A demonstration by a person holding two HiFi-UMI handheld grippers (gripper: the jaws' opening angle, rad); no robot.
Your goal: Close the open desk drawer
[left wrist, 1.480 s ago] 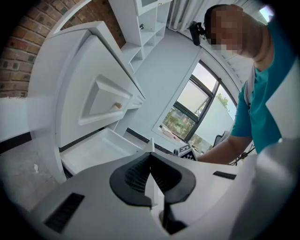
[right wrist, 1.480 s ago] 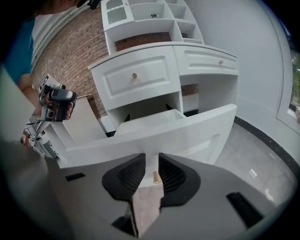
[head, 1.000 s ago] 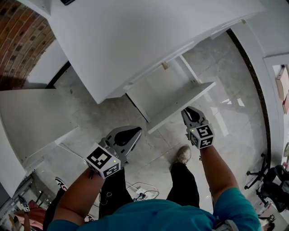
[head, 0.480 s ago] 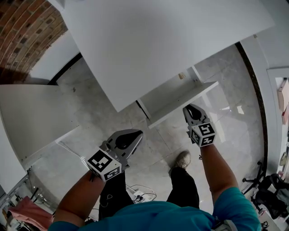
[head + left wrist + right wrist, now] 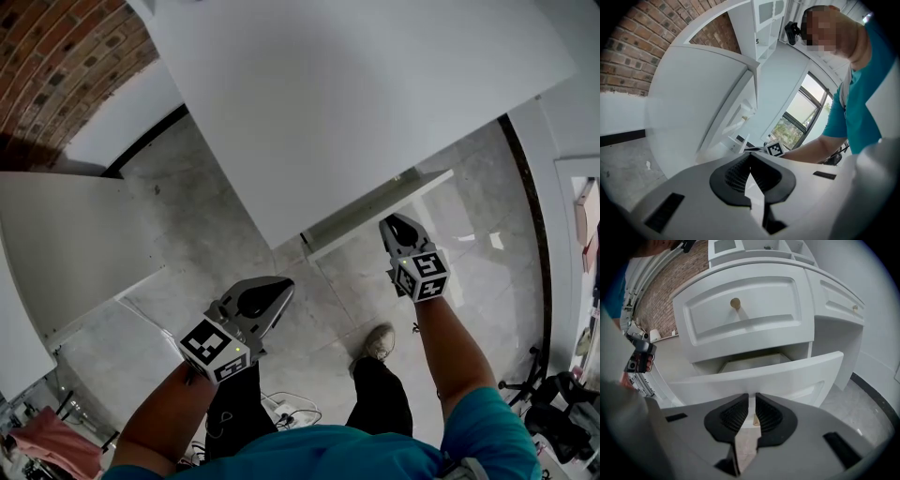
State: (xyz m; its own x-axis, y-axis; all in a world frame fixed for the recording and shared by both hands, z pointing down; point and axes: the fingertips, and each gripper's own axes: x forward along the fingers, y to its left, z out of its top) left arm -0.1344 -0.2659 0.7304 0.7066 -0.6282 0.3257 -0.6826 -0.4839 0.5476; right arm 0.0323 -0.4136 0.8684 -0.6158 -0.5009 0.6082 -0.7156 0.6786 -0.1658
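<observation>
The jaws of the right gripper [image 5: 752, 395] are standing almost together, leaving only a narrow slit, and are clamping on the small round tan wooden knob [image 5: 754, 418] that is showing in that slit. This knob is sitting on the front panel of the open white wooden drawer [image 5: 787, 373], which is lying directly ahead of the jaws and touching their tips. Beyond the panel, the pale inside of the drawer is showing as a shallow strip. Above and ahead of the jaws, a closed white panelled upper drawer [image 5: 754, 305] is carrying its own round tan knob [image 5: 735, 303].

In the head view, the right gripper [image 5: 397, 228] is meeting the drawer [image 5: 375, 208] at its right end, and the drawer is projecting only a little from under the edge of the broad white table [image 5: 356, 94].

The jaws of the left gripper [image 5: 750, 157] are resting together at their tips and are holding nothing. Ahead of these jaws and slightly to their right, the marker cube of the right gripper [image 5: 775, 148] is showing, with a large window [image 5: 797, 122] behind it; to their left a red brick wall [image 5: 618, 56] is standing. In the head view, the left gripper [image 5: 275, 287] is hanging over the grey marbled tile floor [image 5: 206, 225], well apart from the drawer.
</observation>
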